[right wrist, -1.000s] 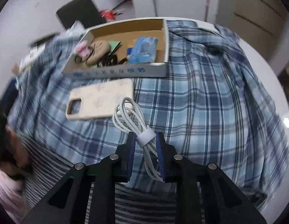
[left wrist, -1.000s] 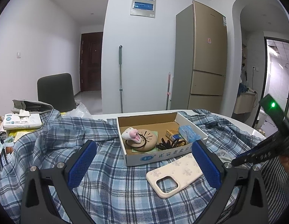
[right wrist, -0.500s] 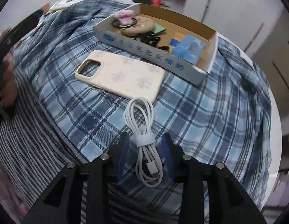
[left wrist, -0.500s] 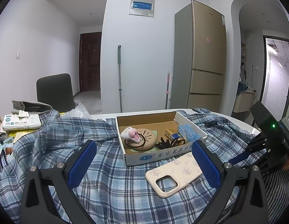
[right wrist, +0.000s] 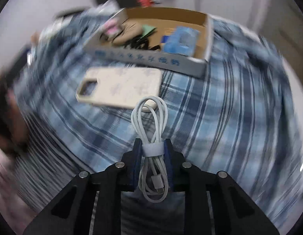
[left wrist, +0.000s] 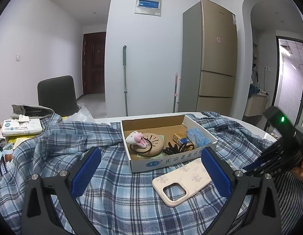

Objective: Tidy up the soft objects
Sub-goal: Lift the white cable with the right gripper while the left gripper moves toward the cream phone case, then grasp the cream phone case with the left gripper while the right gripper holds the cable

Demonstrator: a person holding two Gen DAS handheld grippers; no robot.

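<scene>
R gripper: jaws closing, blue pads pinching coiled white cable at its strap, lower centre of R wrist view; loop end reaches up to edge of cream phone case. Background blurred. L gripper: jaws spread wide, nothing betw. them, low in L wrist view over plaid cloth. Cardboard box mid-frame holds plush toy, hair ties, blue packet. Phone case lies just in front of box.
</scene>
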